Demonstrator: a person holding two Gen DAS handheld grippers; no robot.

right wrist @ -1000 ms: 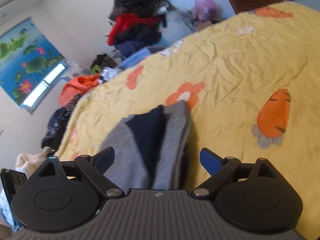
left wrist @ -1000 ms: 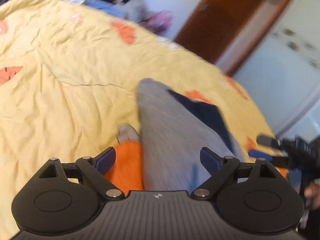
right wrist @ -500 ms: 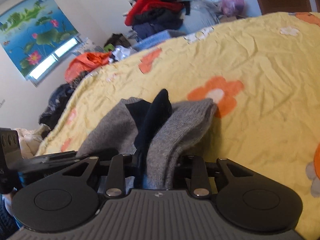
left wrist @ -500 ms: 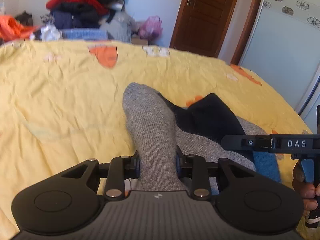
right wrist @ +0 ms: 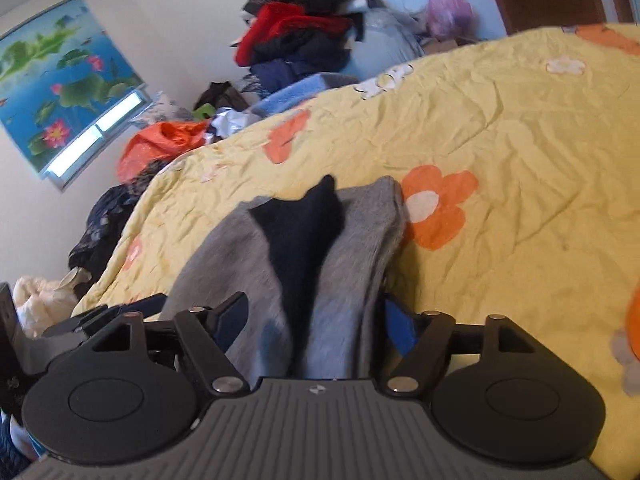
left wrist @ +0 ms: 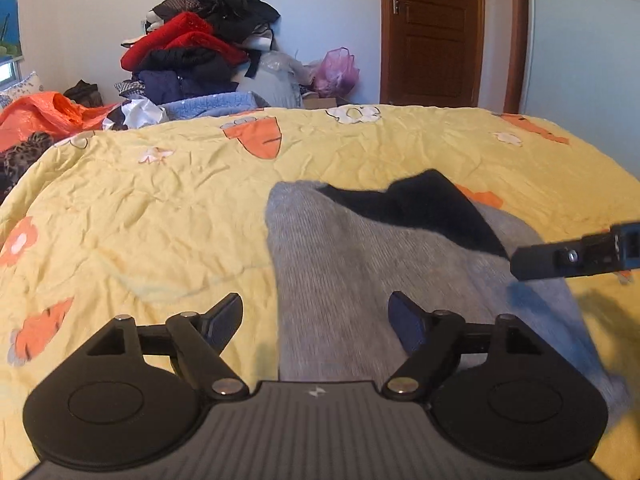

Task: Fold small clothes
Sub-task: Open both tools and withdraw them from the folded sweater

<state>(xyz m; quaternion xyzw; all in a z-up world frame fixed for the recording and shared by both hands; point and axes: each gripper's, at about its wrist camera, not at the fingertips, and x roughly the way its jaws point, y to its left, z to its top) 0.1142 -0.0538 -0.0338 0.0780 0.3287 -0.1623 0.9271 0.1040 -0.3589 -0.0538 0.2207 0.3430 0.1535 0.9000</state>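
Grey knit sock (left wrist: pixel 352 264) (dark heel up) lies on the bed (left wrist: pixel 160 208) between both spread claws, left claw (left wrist: pixel 316 316) and right claw (right wrist: pixel 316 316), likely unfolding if nudged.

Grey sock (left wrist: pixel 344 280) with navy heel; yellow bedspread (left wrist: pixel 140 208), orange carrots

A yellow quilt (left wrist: pixel 152 208) printed with orange carrots and flowers is covering the bed. A grey garment with a dark navy panel (left wrist: pixel 344 264) is lying directly on it.
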